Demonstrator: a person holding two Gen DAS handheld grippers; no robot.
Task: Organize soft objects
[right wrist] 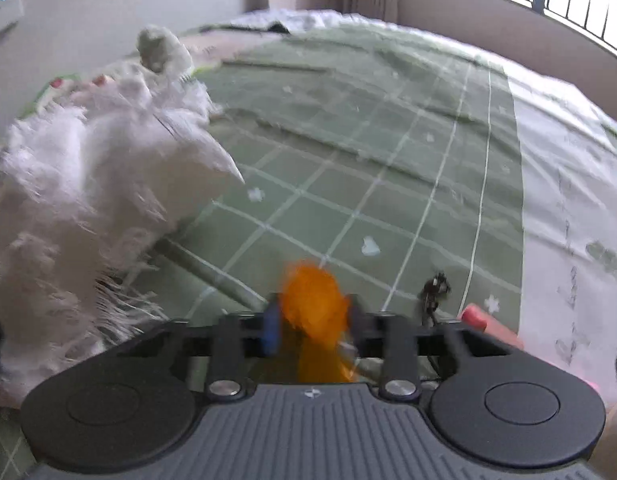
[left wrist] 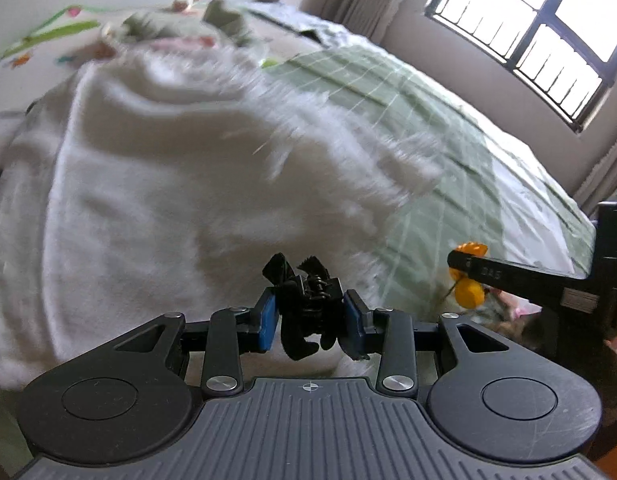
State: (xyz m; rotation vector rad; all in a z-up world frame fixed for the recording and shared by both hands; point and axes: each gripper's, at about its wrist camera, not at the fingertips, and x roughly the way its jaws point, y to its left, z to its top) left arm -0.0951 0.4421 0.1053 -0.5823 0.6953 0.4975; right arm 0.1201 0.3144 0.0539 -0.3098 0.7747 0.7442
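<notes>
Black hair clip (left wrist: pixel 308 312) sits clamped in the left hand-held gripper (left wrist: pixel 311 318); the right hand-held gripper (right wrist: pixel 313 322) pinches an orange pompom (right wrist: pixel 313 304), apparently for sorting beside the white blanket (left wrist: pixel 156 184) on the bed (right wrist: pixel 388 152).

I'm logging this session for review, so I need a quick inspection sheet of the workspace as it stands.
Surface: bed with green checked cover, rumpled at the far end.
Job's things: white fringed blanket heaped on the bed's left side; orange fluffy item; black hair clip.
Clutter: small dark item and a pink object lie on the cover; plush toy behind the blanket.
Grippers: left tool closed on the black hair clip; right tool closed on the orange fluffy item.
Cables: nothing seen.
Surroundings: barred window, curtains, pale walls.
</notes>
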